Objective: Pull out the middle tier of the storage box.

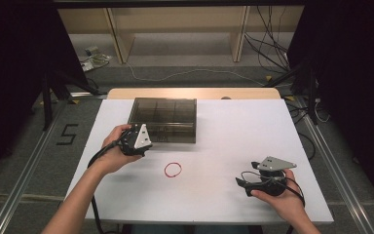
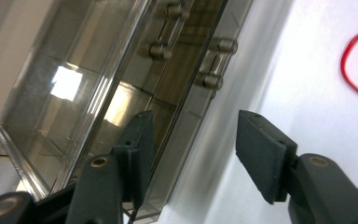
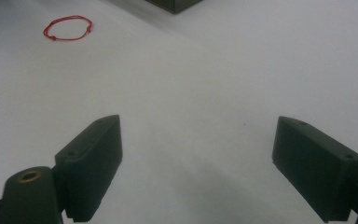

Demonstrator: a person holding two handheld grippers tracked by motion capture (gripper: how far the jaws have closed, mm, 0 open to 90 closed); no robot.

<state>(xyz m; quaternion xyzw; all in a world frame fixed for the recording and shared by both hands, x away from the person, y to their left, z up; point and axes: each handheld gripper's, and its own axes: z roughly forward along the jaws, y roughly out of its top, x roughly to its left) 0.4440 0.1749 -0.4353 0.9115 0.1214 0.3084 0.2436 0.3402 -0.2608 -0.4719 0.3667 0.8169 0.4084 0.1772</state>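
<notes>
Now, across the whole scene, the white tabletop (image 1: 233, 146) carries everything, with bare floor and a pale wooden shelf unit beyond its far edge. Biggest thing on it is the smoky clear plastic box (image 1: 163, 119), lid down, sitting toward the far left of the middle; through the lid you can make out dividers splitting it into compartments. In the left gripper view its near wall shows two latches (image 2: 212, 63) side by side, both lying flat against the box.

Next in size, the person's two hands. The left tongs (image 1: 148, 141) sit right at the box's near left corner, held in the left hand with the grey three-cornered plate facing up. From the left gripper view (image 2: 193, 154), the jaws stand about half apart with nothing between them: one pad is just beside the box's front edge, the other is over open tabletop, and neither presses on anything.

Over on the right, the right tongs (image 1: 246, 187) rest low near the tabletop's front right, well apart from the box. In the right gripper view (image 3: 196, 168) the jaws are spread wide, with plain white surface between them and nothing held.

Smallest of all, the red rubber band (image 1: 173, 169) lies flat in a loose loop, near the front of the box and between the two hands, untouched.
</notes>
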